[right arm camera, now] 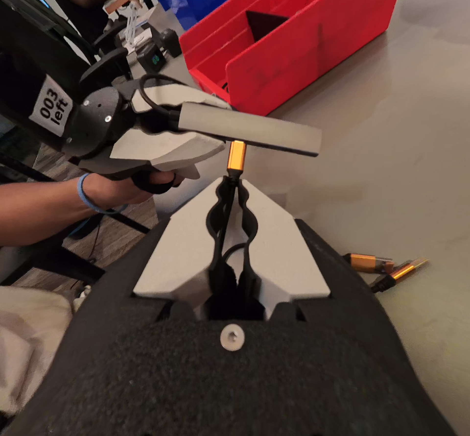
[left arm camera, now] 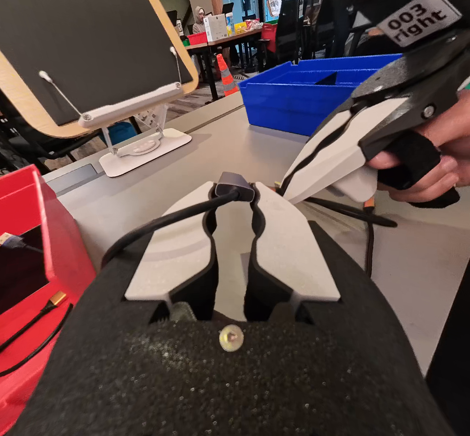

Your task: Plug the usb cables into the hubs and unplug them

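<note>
Grey hub pinched in left claw, right claw clamped on orange-plugged usb cable, plug touching hub's underside.

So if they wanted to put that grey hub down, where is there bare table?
The grey tabletop lies bare right of the long red plastic bin, beyond the loose orange-tipped cable plugs. Crowded: the middle, where the left gripper holds the flat grey hub and the right gripper pinches the orange plug's cable.
</note>
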Tool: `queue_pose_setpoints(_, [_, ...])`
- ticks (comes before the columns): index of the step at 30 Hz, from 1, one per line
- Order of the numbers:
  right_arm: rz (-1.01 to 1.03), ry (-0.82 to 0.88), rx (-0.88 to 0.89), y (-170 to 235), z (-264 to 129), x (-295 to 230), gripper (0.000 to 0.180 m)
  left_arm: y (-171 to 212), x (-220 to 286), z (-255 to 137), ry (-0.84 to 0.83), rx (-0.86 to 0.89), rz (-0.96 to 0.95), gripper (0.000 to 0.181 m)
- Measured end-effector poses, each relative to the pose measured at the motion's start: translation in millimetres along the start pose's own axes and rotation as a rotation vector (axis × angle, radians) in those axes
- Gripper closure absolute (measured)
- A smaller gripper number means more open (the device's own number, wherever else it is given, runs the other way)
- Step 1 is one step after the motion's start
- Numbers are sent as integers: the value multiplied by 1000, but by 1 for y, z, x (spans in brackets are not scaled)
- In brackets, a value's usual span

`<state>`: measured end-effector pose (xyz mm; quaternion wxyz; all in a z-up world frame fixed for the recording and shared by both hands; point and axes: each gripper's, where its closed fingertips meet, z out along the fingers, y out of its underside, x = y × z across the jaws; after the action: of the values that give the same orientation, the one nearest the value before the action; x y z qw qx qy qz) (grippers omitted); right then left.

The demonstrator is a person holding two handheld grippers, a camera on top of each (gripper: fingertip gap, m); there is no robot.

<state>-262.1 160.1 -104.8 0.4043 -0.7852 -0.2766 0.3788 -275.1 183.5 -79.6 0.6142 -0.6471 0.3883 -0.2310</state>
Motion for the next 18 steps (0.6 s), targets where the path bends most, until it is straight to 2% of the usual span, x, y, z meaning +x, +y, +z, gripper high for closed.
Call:
queue_pose_setpoints(4, [-56,70,66,-11,0,1,171,0,-7,1,-23,16,-131,156])
queue_pose_setpoints(7, [-74,97,105,-14,3,-2,161,-1,-9,1,-51,26,-141,156])
queue_pose_setpoints(10, [-45,95,143,-17,4,-2,159,0,-11,0,-54,26,-155,156])
queue_pose_setpoints(13, [-3,96,183,-21,3,0,164,2,-10,-1,-56,22,-156,156])
queue_pose_setpoints(18, [-2,118,143,-13,8,2,169,1,-4,0,-44,21,-164,156])
